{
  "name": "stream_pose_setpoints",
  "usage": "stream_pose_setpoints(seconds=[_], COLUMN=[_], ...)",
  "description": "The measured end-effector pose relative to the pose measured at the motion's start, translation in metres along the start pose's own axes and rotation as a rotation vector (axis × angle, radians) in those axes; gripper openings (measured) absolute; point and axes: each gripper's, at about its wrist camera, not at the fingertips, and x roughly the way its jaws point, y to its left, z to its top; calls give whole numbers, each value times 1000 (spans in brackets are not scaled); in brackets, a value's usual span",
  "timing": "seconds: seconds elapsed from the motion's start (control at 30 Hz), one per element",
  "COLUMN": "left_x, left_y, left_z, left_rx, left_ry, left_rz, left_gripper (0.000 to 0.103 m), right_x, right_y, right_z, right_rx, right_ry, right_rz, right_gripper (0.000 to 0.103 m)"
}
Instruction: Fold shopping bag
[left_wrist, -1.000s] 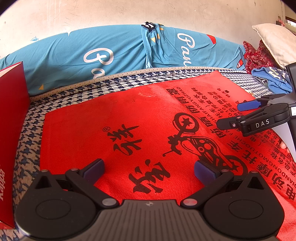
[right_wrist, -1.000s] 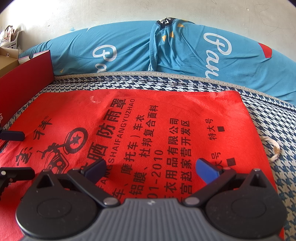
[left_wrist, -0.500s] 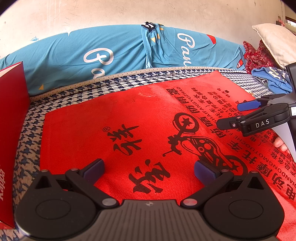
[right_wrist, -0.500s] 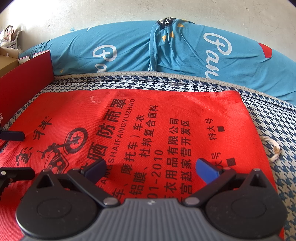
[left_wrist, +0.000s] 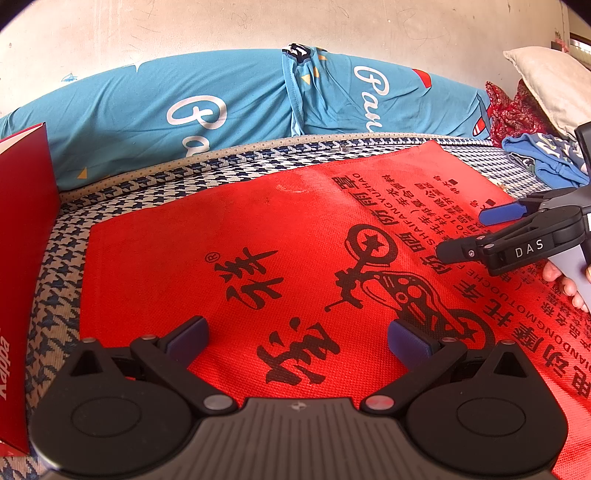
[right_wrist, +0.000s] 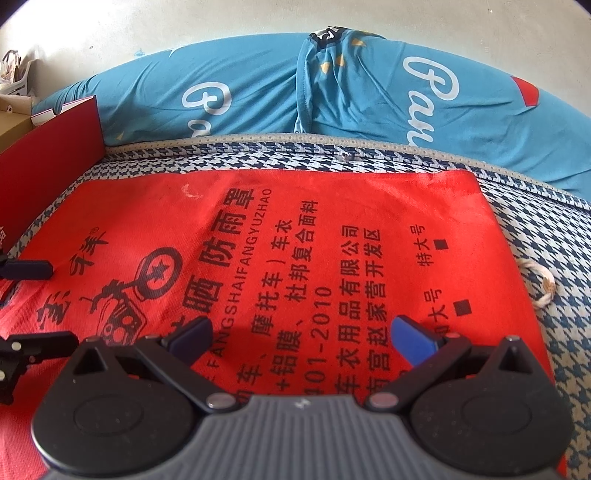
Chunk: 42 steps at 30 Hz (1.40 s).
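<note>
A red shopping bag (left_wrist: 280, 229) (right_wrist: 332, 221) with black print lies flat and unfolded on the houndstooth mattress. My left gripper (left_wrist: 297, 338) hovers open over the bag's near left part, nothing between its fingers. My right gripper (right_wrist: 301, 334) is open over the near right part, also empty. In the left wrist view the right gripper (left_wrist: 469, 230) shows at the right edge, held by a hand (left_wrist: 561, 282). In the right wrist view the left gripper's fingers (right_wrist: 27, 267) poke in from the left edge. A white cord (right_wrist: 539, 280) lies beside the bag's right edge.
A blue printed pillow (left_wrist: 229, 107) (right_wrist: 332, 81) runs along the wall behind the bag. A red box (left_wrist: 22, 229) (right_wrist: 48, 151) stands at the left. A beige pillow (left_wrist: 546, 81) and blue and red clothes (left_wrist: 543, 155) lie at the far right.
</note>
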Motion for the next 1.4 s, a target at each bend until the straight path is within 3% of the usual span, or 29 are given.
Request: stream_pose_setpoints(seconds=[0.87,1.4], left_x=[0,0], left_y=[-1,-1], left_z=[0,0], left_rx=[0,1], left_ry=[0,0], left_rz=[1,1], left_gripper=[103,103], right_x=[-4,-87], right_y=[8,40], right_z=[4,10], right_rx=[-2,19], right_ry=[37,-175], right_rz=[-20,48], right_gripper=[103,103])
